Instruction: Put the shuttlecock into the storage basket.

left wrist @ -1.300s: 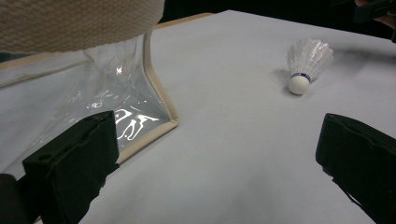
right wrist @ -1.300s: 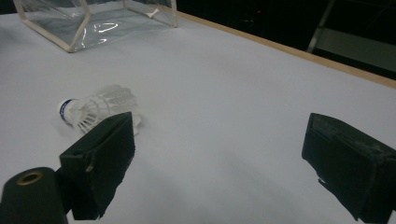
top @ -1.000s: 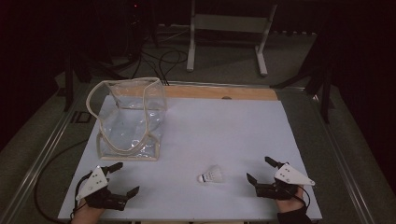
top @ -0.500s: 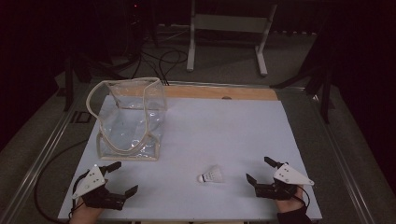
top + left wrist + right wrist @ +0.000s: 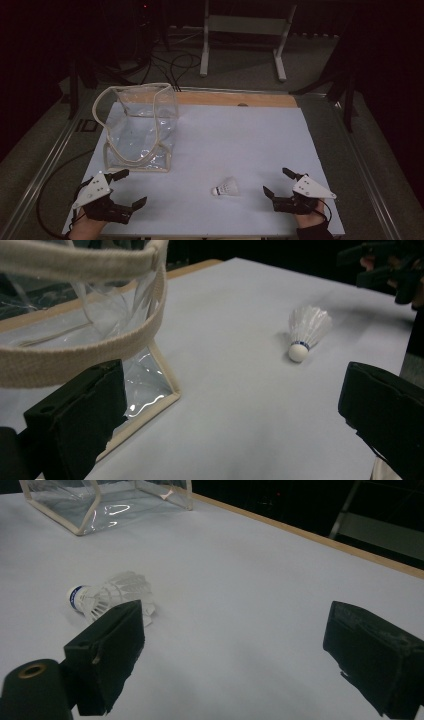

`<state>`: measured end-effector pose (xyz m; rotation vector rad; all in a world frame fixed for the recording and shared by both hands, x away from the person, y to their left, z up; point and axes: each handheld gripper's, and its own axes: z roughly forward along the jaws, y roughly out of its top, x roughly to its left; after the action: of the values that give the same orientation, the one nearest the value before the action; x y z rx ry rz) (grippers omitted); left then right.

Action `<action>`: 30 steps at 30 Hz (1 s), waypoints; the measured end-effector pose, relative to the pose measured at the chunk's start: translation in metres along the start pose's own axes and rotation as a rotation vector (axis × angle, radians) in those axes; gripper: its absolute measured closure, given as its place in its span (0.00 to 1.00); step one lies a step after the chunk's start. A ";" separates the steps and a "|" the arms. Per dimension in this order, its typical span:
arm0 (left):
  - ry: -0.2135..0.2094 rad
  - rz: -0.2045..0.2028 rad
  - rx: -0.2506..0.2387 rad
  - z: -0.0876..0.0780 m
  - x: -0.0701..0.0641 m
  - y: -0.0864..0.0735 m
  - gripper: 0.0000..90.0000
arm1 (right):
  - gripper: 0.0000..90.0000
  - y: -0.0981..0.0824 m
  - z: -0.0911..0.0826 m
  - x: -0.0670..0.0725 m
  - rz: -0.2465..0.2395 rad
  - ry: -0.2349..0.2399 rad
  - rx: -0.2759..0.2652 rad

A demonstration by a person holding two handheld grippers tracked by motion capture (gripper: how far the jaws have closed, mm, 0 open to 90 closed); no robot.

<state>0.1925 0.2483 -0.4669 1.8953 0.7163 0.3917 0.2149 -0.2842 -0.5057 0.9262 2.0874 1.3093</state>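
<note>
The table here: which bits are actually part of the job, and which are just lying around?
Part of the job:
shuttlecock
clear bag
left claw, open
right claw, open

Just around:
metal stand
floor cables

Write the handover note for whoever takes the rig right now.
Left gripper: open, holding nothing, near the table's front left, just in front of the bag.
Right gripper: open, holding nothing, front right, beside the shuttlecock.
Shuttlecock lies on its side on the table, between the grippers, nearer the right one.
Bag stands open at back left.
Done: nothing grasped.
Left, probably: pick up the shuttlecock, put it in the bag.
</note>
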 end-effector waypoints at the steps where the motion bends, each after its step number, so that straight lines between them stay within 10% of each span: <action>1: -0.009 0.004 0.009 0.000 0.000 0.002 0.00 | 0.11 0.000 0.000 0.000 0.000 0.002 -0.002; 30: -0.105 0.127 0.301 0.014 -0.007 0.035 0.00 | 0.11 0.002 0.000 0.001 -0.008 0.013 -0.007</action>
<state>0.2052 0.2235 -0.4410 2.2351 0.6130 0.2722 0.2151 -0.2828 -0.5045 0.9081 2.0928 1.3212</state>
